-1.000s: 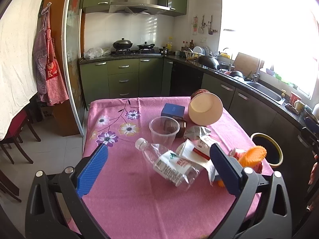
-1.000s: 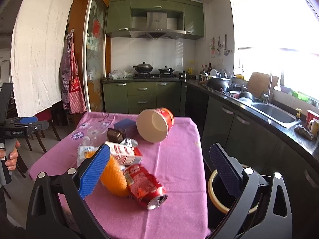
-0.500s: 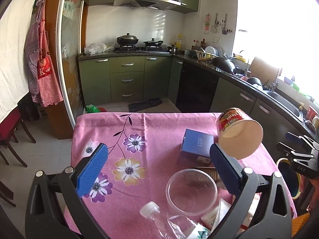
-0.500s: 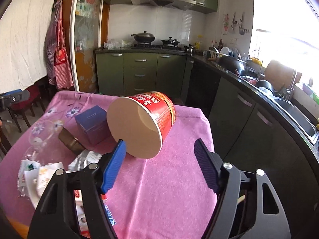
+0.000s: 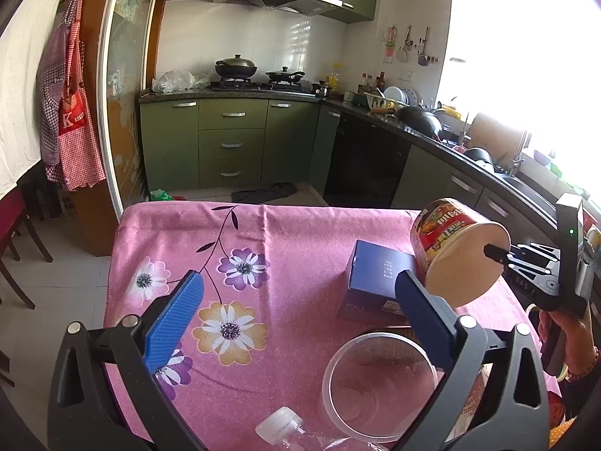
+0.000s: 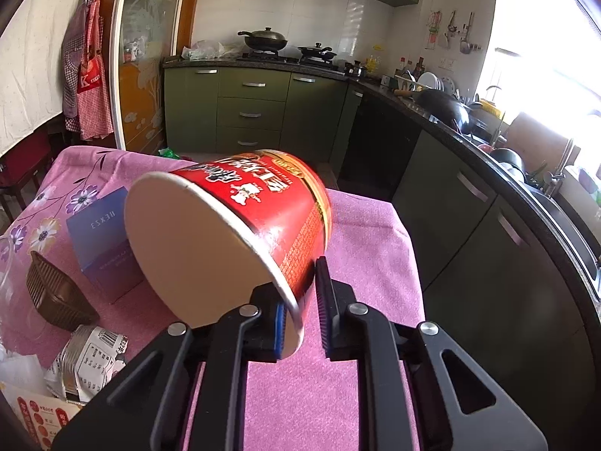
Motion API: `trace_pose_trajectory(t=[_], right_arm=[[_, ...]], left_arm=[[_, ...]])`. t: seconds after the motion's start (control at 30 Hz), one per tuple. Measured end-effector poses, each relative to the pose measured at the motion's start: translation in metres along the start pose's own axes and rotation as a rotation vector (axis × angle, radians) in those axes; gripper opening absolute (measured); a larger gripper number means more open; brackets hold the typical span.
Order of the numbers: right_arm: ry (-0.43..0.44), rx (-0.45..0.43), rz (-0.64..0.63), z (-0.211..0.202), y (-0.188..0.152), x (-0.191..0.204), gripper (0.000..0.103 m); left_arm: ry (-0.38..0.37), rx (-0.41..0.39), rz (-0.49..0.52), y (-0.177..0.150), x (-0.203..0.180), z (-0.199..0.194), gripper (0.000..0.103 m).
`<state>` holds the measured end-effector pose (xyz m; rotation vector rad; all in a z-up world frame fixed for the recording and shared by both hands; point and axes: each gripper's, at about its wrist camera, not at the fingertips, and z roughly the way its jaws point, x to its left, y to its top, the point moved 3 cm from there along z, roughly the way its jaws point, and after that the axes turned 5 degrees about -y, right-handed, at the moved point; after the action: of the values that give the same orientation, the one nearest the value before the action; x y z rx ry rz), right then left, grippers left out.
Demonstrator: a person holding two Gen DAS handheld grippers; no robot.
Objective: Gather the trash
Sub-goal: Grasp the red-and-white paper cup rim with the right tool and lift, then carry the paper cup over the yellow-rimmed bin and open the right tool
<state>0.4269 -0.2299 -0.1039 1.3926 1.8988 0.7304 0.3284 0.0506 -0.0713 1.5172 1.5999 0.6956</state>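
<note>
Having just closed, the right gripper (image 6: 300, 323) fingers pinched the noodle cup (image 6: 240, 233) rim, its long axis running ahead-left of them; the left gripper (image 5: 296, 315) stayed released.

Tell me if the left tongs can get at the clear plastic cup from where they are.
Probably yes. The left tongs stand open just above the clear plastic cup, with nothing between them; the blue box sits just beyond.

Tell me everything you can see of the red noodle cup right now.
The noodle cup is a red printed paper tub with a pale, empty inside. It lies tipped on its side, mouth toward the camera, on the pink tablecloth, beside a blue box. The right gripper has just been closing and pinches its rim.
</note>
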Motion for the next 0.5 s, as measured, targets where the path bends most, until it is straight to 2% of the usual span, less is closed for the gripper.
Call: trace_pose_trajectory(t=[0.03, 0.17, 0.27, 0.4, 0.5], right_arm=[[0.006, 0.007, 0.003, 0.001, 0.002, 0.000, 0.007], [0.043, 0.043, 0.039, -0.003, 0.013, -0.011, 0.004], [0.088, 0.102, 0.075, -0.016, 0.021, -0.033, 0.004], [0.102, 0.218, 0.102, -0.050, 0.024, -0.080, 0.004], [0.085, 0.326, 0.161, -0.082, 0.015, -0.129, 0.004]], left_arm=[[-0.004, -0.002, 0.002, 0.000, 0.000, 0.000, 0.097], [-0.009, -0.013, 0.003, -0.001, 0.000, -0.002, 0.097], [-0.018, -0.021, 0.003, -0.001, 0.001, -0.004, 0.097], [-0.034, -0.021, 0.005, -0.002, 0.000, -0.006, 0.097], [-0.047, -0.024, 0.015, -0.003, -0.004, -0.008, 0.097]])
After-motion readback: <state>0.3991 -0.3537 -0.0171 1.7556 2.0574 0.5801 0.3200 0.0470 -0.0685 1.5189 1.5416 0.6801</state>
